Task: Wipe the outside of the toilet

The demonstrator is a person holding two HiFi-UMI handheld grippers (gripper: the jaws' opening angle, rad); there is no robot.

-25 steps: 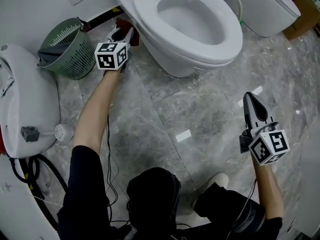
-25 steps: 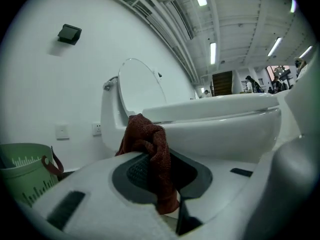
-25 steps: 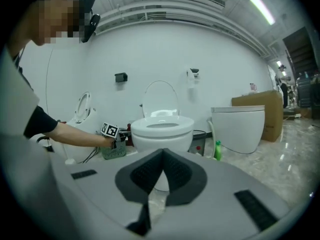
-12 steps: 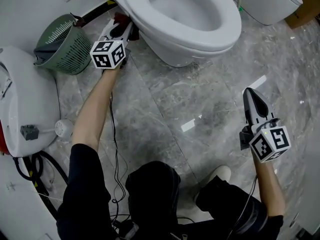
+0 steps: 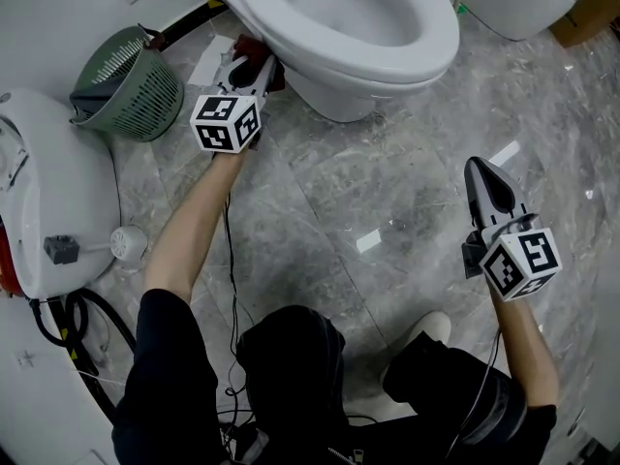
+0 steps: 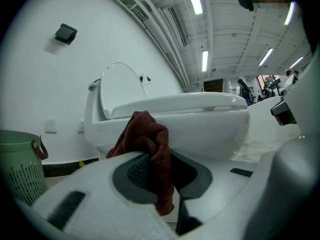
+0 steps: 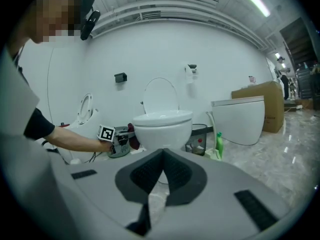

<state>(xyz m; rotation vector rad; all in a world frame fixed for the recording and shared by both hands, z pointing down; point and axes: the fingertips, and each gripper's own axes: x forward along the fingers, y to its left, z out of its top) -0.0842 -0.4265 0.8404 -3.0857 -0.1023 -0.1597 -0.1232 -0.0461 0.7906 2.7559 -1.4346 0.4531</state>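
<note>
Holding the right gripper [image 5: 484,177] low and close to the body, over the grey marble floor [image 5: 339,211], well apart from the toilet. Clenched tip to tip with nothing pinched in there, plain as day in the right gripper view.

Further out, reaching the left gripper [image 5: 257,68] forward on a stretched arm, marker cube facing up. Clamped down on a dark red cloth [image 6: 152,144], bunched up above the pads and dangling down between them.

Got that cloth tucked in at the left side of the white toilet [image 5: 339,100], on the outside of the bowl just under the rim. Can't say for sure whether it's actually touching the porcelain or just beside it. Looking at seat down and lid up in the left gripper view.

Left of that, spotting a green slotted basket [image 5: 131,90] by the wall, near the gripper but apart from it.

Past the toilet on the right, seeing a second white toilet [image 5: 513,8] with a cardboard box [image 5: 591,13] beside it. Also a green bottle [image 7: 219,145] on the floor between the two toilets.
</note>
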